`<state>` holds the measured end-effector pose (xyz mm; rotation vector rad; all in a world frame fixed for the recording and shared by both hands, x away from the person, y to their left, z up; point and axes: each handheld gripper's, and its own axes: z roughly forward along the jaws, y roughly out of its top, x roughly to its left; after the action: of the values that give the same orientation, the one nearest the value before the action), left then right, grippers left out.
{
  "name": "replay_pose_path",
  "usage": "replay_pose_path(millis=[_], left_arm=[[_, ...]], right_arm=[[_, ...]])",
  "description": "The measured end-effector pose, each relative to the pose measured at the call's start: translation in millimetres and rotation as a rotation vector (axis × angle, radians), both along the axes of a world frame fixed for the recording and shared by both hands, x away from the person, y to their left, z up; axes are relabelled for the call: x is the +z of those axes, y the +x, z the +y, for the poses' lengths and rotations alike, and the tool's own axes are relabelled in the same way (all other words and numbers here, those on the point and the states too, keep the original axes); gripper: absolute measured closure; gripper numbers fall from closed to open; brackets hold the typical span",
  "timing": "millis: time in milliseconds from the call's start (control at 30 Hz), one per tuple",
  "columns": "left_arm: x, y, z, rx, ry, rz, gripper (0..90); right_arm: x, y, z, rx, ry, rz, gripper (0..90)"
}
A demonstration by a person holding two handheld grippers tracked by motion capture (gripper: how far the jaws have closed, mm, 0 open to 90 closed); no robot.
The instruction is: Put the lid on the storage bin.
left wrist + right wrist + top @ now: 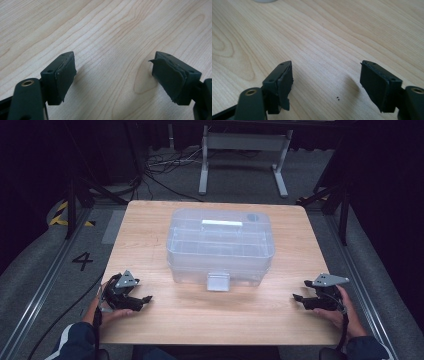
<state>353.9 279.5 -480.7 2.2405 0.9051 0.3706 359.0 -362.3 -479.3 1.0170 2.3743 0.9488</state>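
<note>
Clear lidded storage box [220, 247] sits centre of desk [150, 230], well apart from both grippers, front latch [218, 281] facing the person. Left gripper [146, 299] rests near the front-left edge, jaws wide, nothing between; right gripper [297, 297] near the front-right edge, jaws wide, likewise empty. Box has inner dividers — contents can't be made out; compartments look empty. Risk: w/ 2 grippers on smooth plastic, the box may slide or tilt if pressed unevenly; latch is small, pads could slip off.
</note>
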Motion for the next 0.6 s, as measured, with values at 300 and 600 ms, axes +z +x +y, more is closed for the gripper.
replay_pose_path(millis=[300,600], left_arm=[[-1.4,-0.1,2.7,0.022,-0.016,0.01,15.5],[-1.5,4.6,0.7,0.021,-0.017,0.015,14.5]], right_arm=[[-7.2,-1.7,-9.1,-0.063,0.096,0.024,24.0],[-7.3,-1.8,-9.0,-0.063,0.096,0.024,23.9]])
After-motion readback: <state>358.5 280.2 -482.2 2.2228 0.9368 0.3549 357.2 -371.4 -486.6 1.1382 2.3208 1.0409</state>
